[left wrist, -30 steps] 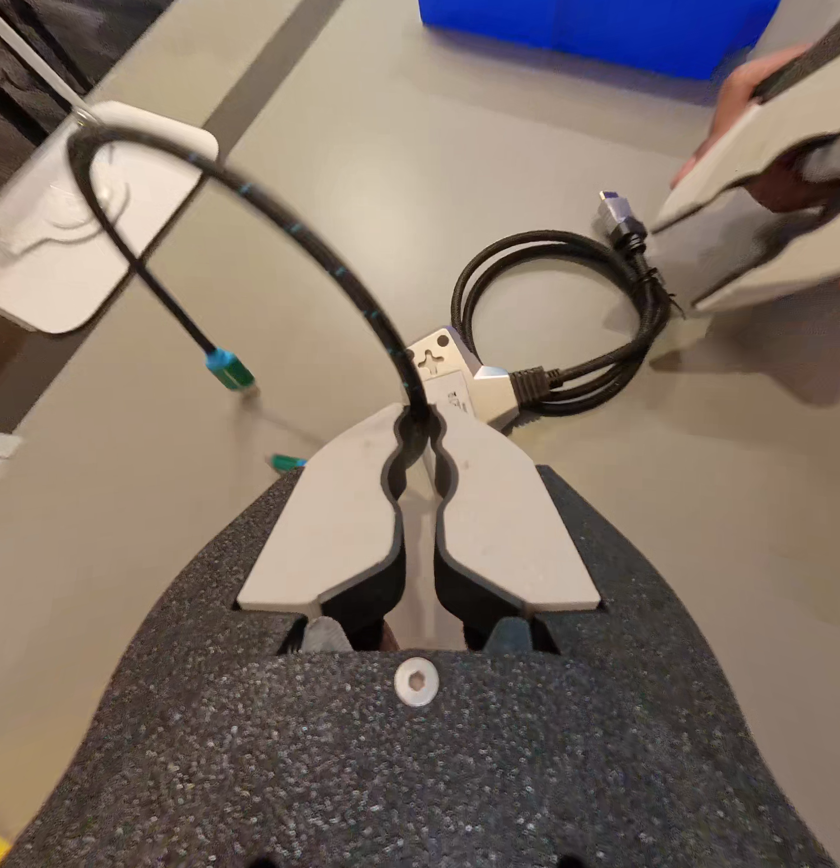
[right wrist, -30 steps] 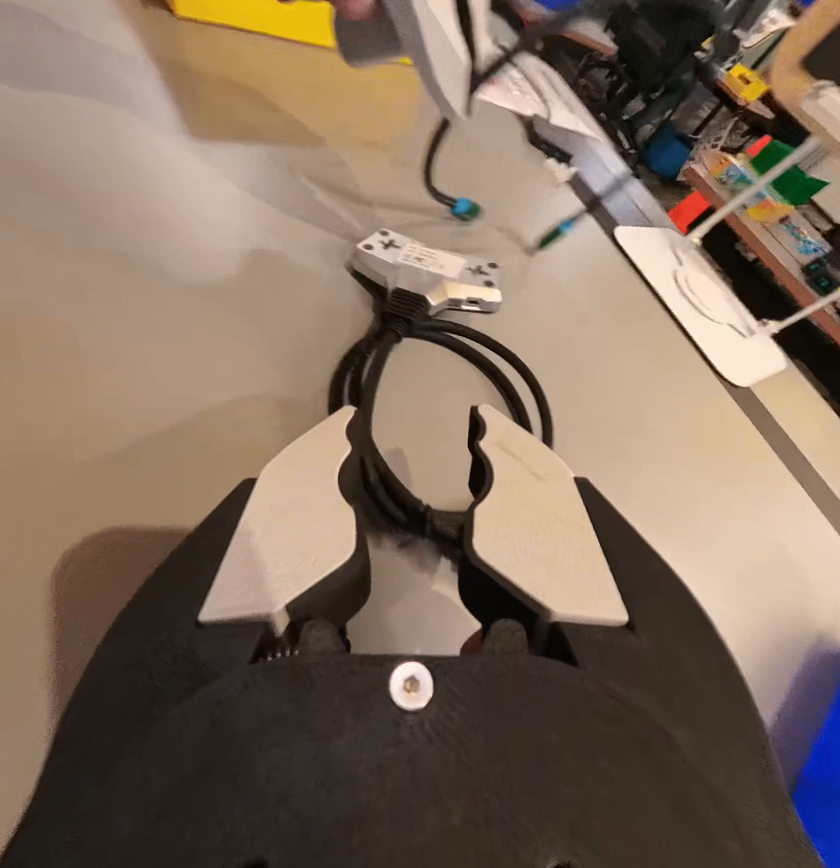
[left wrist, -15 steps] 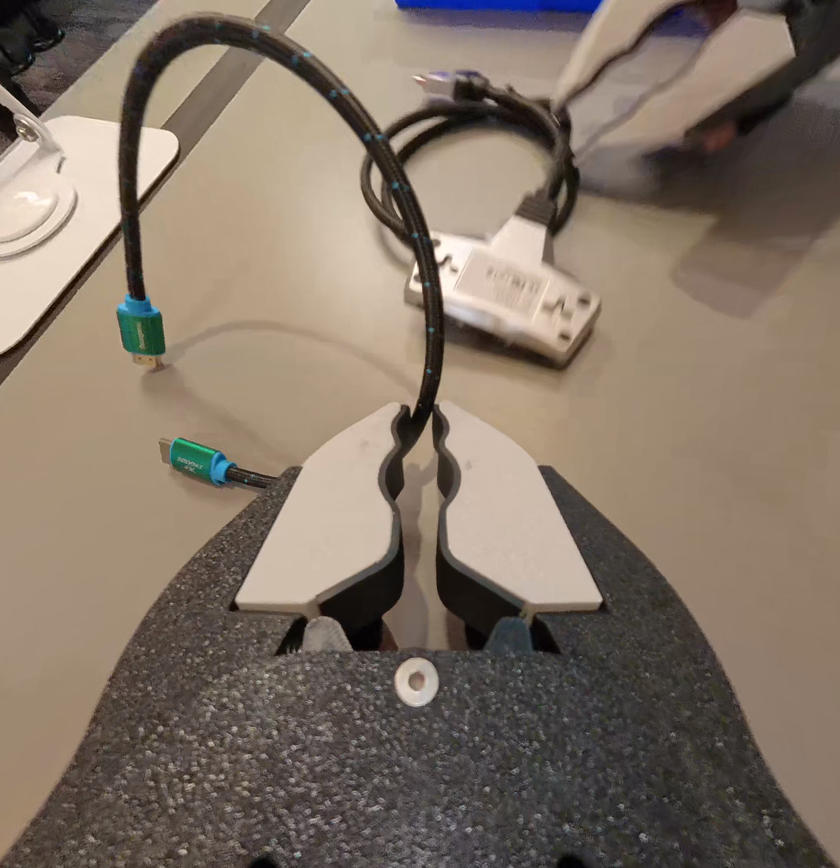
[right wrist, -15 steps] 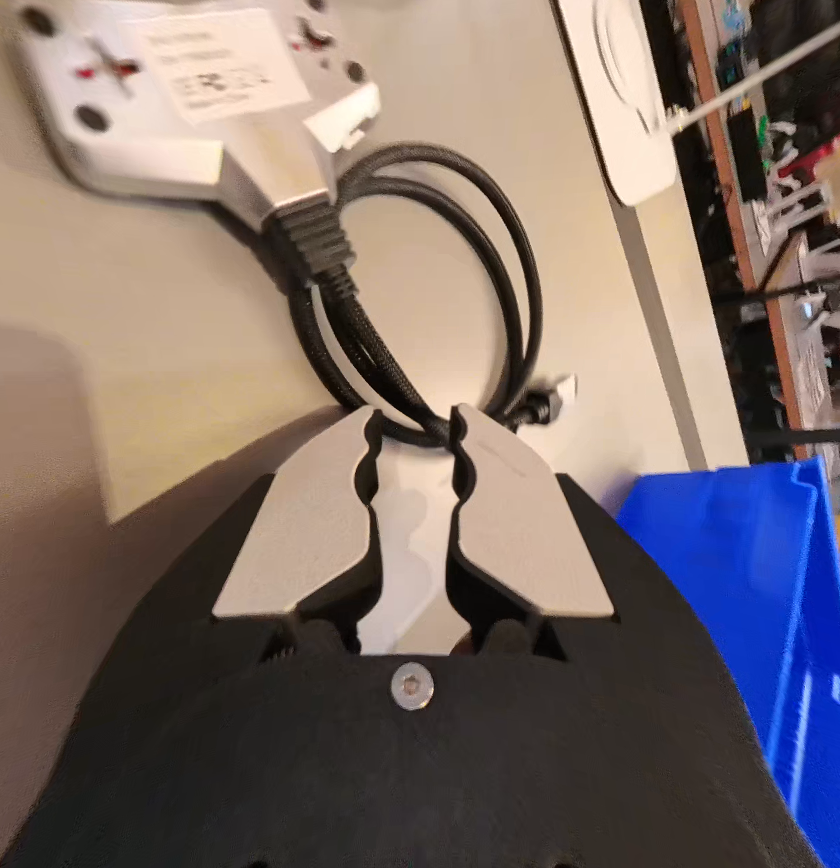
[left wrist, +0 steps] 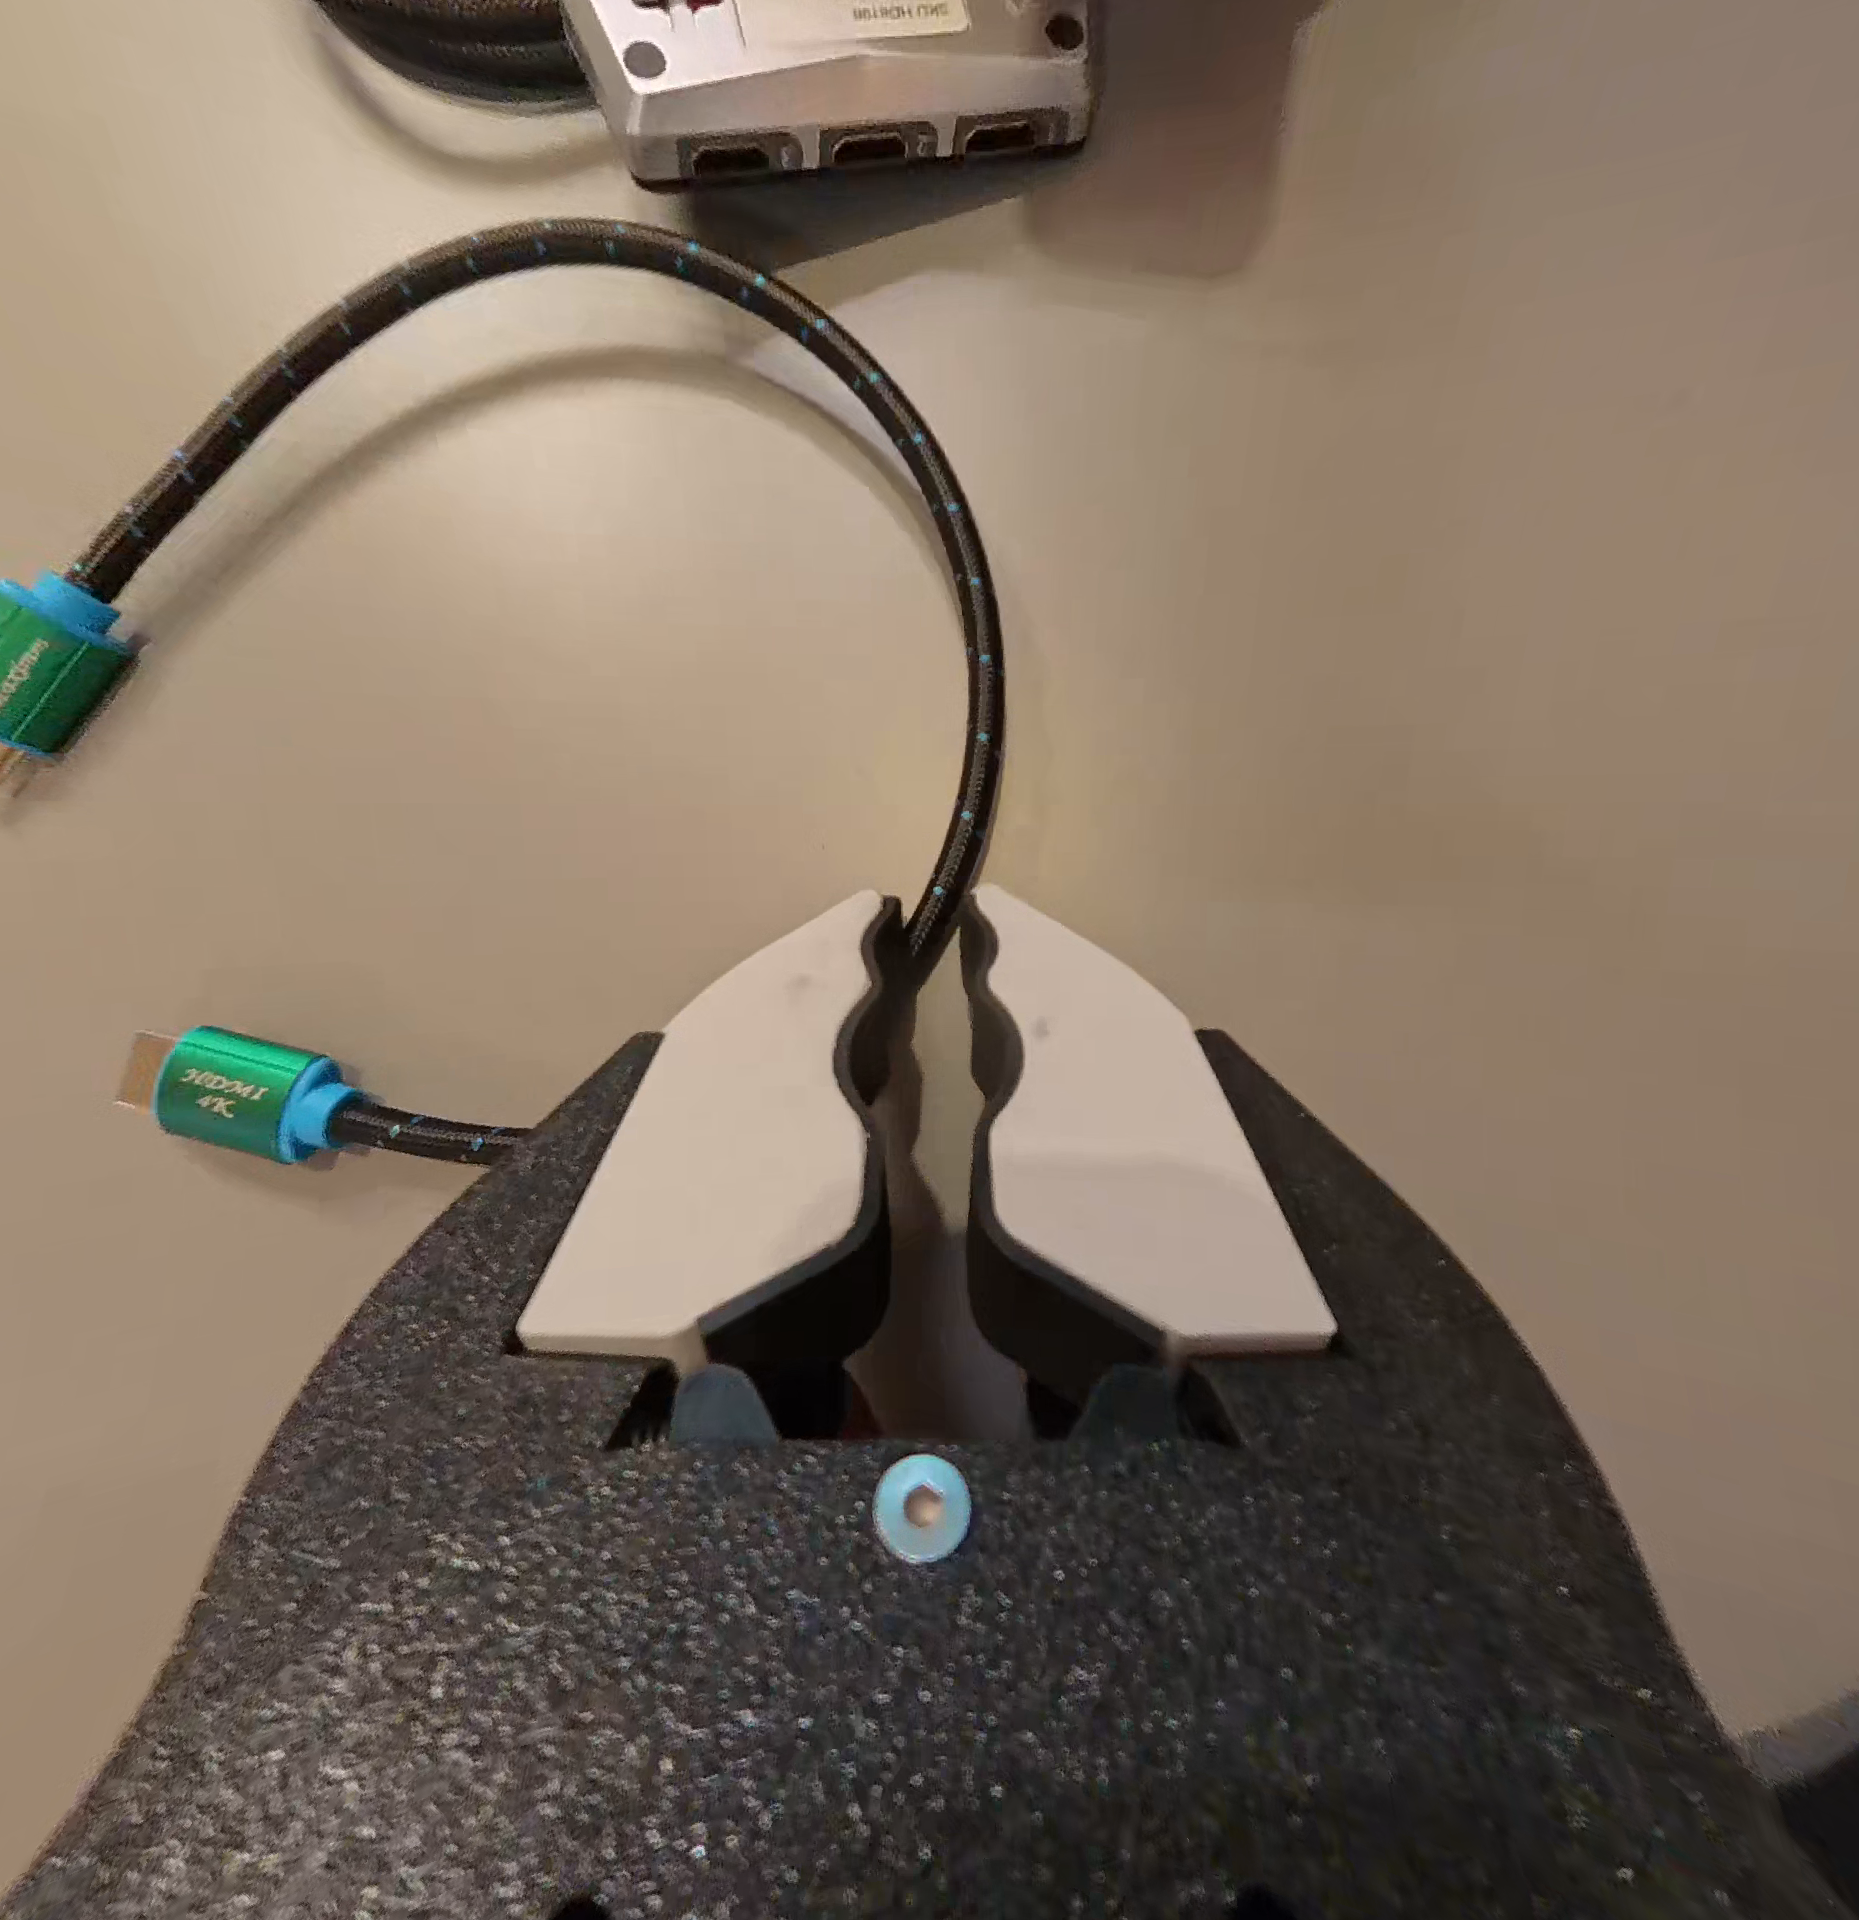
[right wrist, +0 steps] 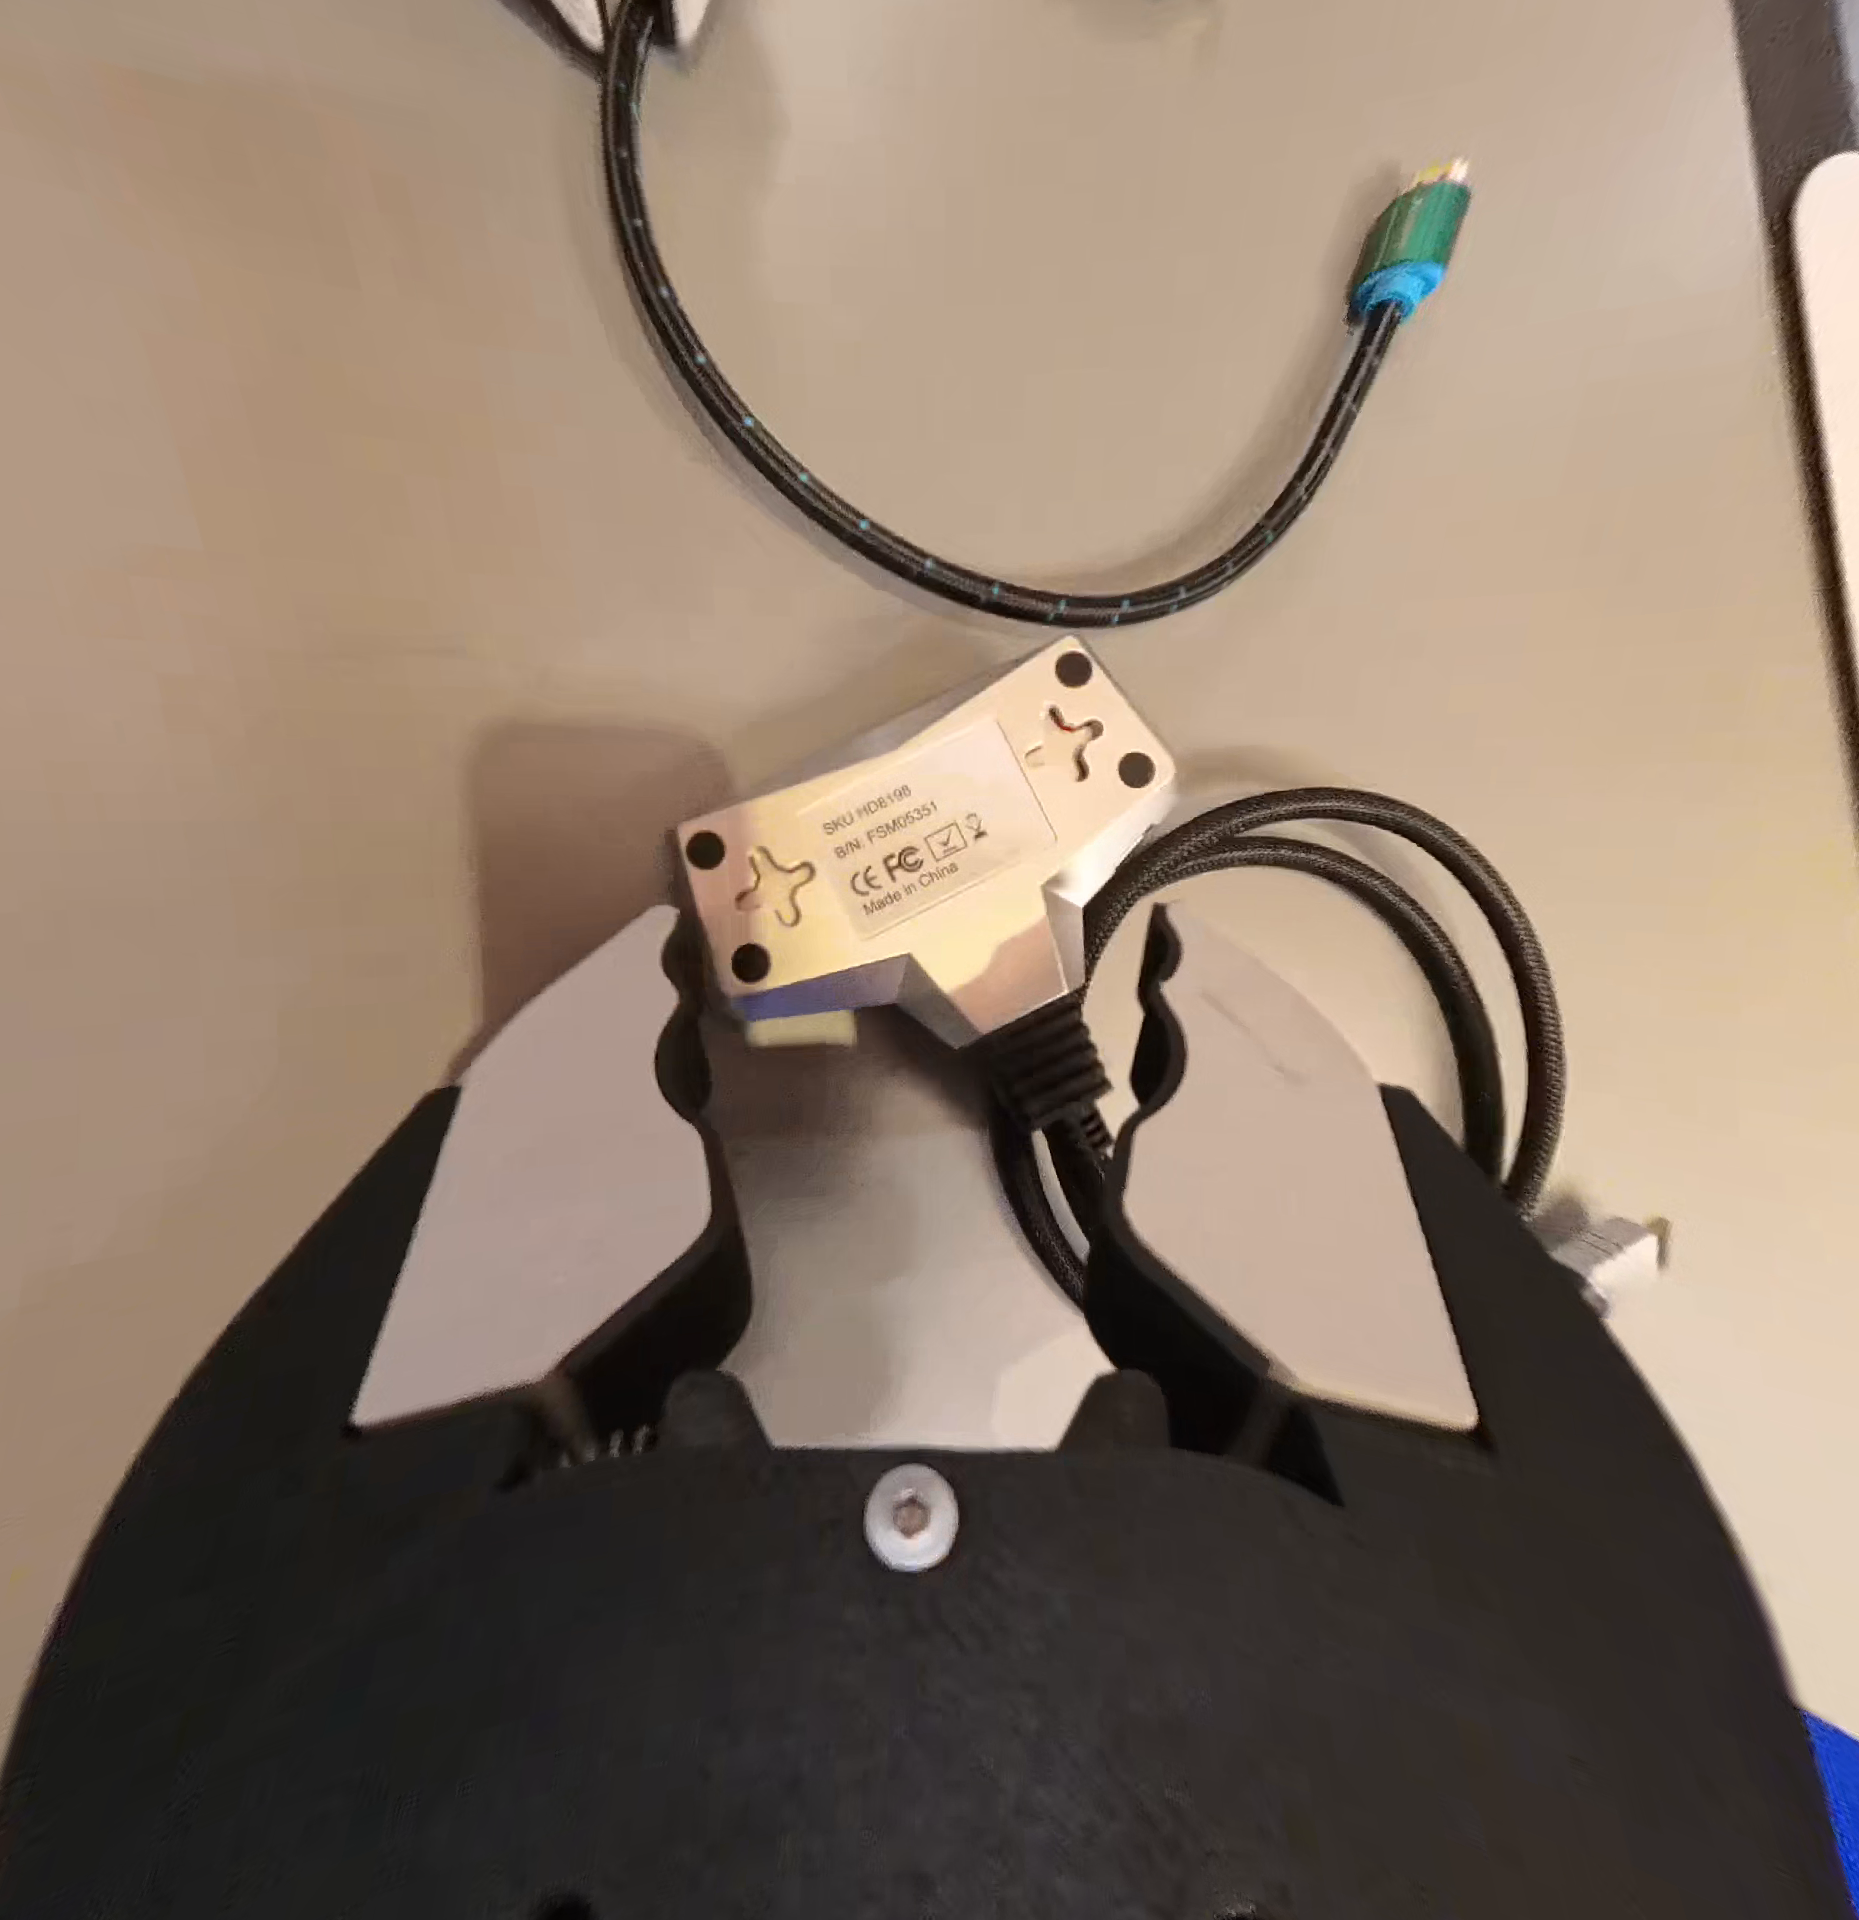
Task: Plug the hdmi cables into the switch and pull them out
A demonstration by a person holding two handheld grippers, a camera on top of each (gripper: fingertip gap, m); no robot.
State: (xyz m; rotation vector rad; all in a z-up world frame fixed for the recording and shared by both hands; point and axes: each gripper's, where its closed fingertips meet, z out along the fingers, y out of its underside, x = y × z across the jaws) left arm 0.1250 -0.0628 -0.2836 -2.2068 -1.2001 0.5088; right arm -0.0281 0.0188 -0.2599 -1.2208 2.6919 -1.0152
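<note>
Switch (right wrist: 925,852) now between spread right claw (right wrist: 914,966), left claw (left wrist: 930,914) pinching cable (left wrist: 696,281)

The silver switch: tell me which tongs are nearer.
Right. The right tongs straddle the switch, open; the left tongs, pinching the braided cable, sit back from its ports.

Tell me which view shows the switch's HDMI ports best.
The left wrist view: the silver switch faces it with three empty ports in a row. The right wrist view shows only the switch's labelled underside, between the open right gripper; ports hidden.
</note>
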